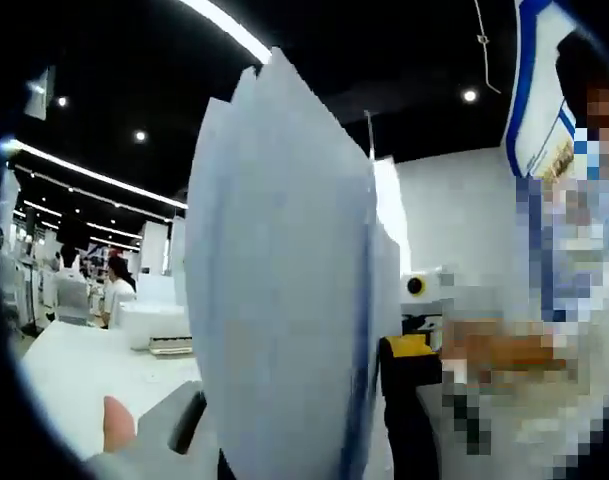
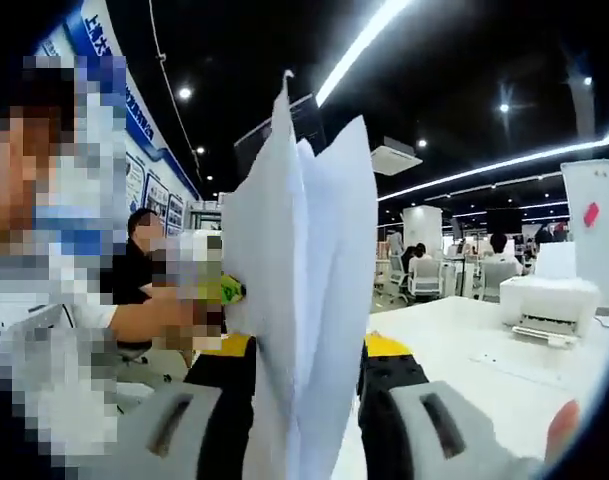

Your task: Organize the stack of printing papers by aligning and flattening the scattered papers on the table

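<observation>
Right gripper view: jaws seemingly closed on upright papers [image 2: 304,290].

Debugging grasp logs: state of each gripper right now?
Left gripper: shut on the paper stack, held upright.
Right gripper: shut on the same paper stack, sheets fanned at the top.

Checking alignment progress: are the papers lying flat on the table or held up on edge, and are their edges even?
Held up on edge, not flat. The papers rise between the right gripper jaws; their top edges fan out unevenly in both views.
</observation>
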Available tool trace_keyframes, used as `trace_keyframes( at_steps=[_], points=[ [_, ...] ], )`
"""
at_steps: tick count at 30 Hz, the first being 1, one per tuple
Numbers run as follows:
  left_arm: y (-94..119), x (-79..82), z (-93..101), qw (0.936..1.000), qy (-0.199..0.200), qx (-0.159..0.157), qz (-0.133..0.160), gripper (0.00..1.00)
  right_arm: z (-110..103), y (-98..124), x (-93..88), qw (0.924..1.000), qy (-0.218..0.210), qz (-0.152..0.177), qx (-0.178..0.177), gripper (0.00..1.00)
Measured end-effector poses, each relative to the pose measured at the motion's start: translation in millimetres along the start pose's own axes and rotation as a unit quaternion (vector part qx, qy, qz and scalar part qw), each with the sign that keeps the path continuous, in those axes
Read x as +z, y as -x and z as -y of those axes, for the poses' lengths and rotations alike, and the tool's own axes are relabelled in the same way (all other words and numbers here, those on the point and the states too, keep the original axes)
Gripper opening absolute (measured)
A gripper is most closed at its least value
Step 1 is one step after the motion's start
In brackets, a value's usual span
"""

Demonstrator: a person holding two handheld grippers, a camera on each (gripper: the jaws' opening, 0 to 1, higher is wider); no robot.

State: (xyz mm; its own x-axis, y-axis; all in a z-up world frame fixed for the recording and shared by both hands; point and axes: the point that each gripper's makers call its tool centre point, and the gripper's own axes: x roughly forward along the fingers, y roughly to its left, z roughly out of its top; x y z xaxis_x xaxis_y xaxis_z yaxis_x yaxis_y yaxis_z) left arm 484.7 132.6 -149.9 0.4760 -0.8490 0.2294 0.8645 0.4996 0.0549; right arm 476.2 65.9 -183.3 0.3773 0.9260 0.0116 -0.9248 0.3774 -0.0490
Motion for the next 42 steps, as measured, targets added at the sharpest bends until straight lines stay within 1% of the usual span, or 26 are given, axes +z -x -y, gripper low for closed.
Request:
trace_keyframes(
  at_steps=[3, 5, 8, 9, 12, 14, 17, 18, 21, 22, 25, 26, 28, 30, 31, 32, 35, 38, 40, 42],
  points=[
    [-1, 2.0, -0.4, 0.9998, -0.015, 0.015, 0.004, 0.44, 1, -1, -0.7, 1.0, 0.002, -0.001, -0.007, 0.36],
    [-4, 7.2, 0.1, 0.9995, -0.01, 0.022, 0.019, 0.45, -2, -1, -0.4, 1.0, -0.001, 0.001, -0.006, 0.37],
    [-8, 9.3, 2.9, 0.9994, -0.008, 0.02, 0.027, 0.47, -2, 3, -2.6, 0.9999, 0.01, -0.003, -0.012, 0.37],
    [-8, 9.5, 2.9, 0.9993, -0.012, 0.02, 0.029, 0.48, -3, 5, -3.3, 0.9998, 0.014, -0.005, -0.015, 0.36],
    [-9, 7.7, 3.5, 0.9989, -0.028, 0.025, 0.029, 0.49, -7, 11, 0.7, 0.9994, 0.031, 0.001, -0.017, 0.35],
    [-11, 6.8, 3.6, 0.9983, -0.039, 0.032, 0.03, 0.49, -3, 12, 1.1, 0.9981, 0.052, -0.005, -0.033, 0.36],
    [-16, 8.9, 5.4, 0.9983, -0.026, 0.03, 0.042, 0.51, -2, 10, -0.4, 0.9975, 0.059, -0.01, -0.038, 0.4],
    [-19, 8.5, 7.0, 0.9983, -0.026, 0.027, 0.043, 0.52, -5, 11, 0.8, 0.9979, 0.056, -0.008, -0.032, 0.41],
    [-20, 7.7, 8.0, 0.998, -0.038, 0.028, 0.042, 0.55, -7, 17, 2.5, 0.9983, 0.05, -0.002, -0.028, 0.39],
    [-20, 6.4, 7.0, 0.9981, -0.036, 0.028, 0.041, 0.55, -6, 19, 2.1, 0.9982, 0.052, -0.002, -0.029, 0.37],
    [-20, 3.1, 4.2, 0.9985, -0.026, 0.028, 0.038, 0.53, -3, 22, 1.3, 0.9978, 0.057, -0.003, -0.033, 0.27],
    [-20, 2.8, 5.3, 0.9987, -0.024, 0.025, 0.038, 0.53, 0, 23, 1.8, 0.9979, 0.054, -0.003, -0.035, 0.21],
    [-21, 1.2, 7.1, 0.9988, -0.029, 0.021, 0.033, 0.53, -3, 24, 3.1, 0.9992, 0.034, 0.004, -0.023, 0.16],
    [-20, -0.3, 9.3, 0.999, -0.031, 0.014, 0.028, 0.52, -6, 25, 6.5, 0.9995, 0.022, 0.016, -0.012, 0.0],
    [-20, -0.8, 10.4, 0.9992, -0.028, 0.011, 0.028, 0.52, -8, 25, 5.9, 0.9998, 0.002, 0.015, -0.01, 0.0],
    [-20, -1.2, 10.5, 0.9993, -0.026, 0.01, 0.026, 0.52, -5, 26, 5.6, 0.9998, 0.002, 0.015, -0.012, 0.0],
    [-16, -1.6, 10.2, 0.9992, -0.029, 0.008, 0.028, 0.52, -11, 25, 6.4, 0.9996, 0.017, 0.021, -0.001, 0.0],
    [-7, -4.5, 8.2, 0.9993, -0.026, 0.01, 0.025, 0.52, -16, 24, 6.9, 0.9996, 0.007, 0.024, 0.01, 0.0],
    [2, -5.2, 5.9, 0.9993, -0.02, 0.011, 0.03, 0.53, -16, 24, 5.5, 0.9997, 0.005, 0.024, 0.011, 0.0],
    [7, -5.5, 1.8, 0.9992, -0.014, 0.015, 0.033, 0.53, -14, 22, 2.3, 0.9998, -0.001, 0.021, 0.007, 0.11]
  ],
)
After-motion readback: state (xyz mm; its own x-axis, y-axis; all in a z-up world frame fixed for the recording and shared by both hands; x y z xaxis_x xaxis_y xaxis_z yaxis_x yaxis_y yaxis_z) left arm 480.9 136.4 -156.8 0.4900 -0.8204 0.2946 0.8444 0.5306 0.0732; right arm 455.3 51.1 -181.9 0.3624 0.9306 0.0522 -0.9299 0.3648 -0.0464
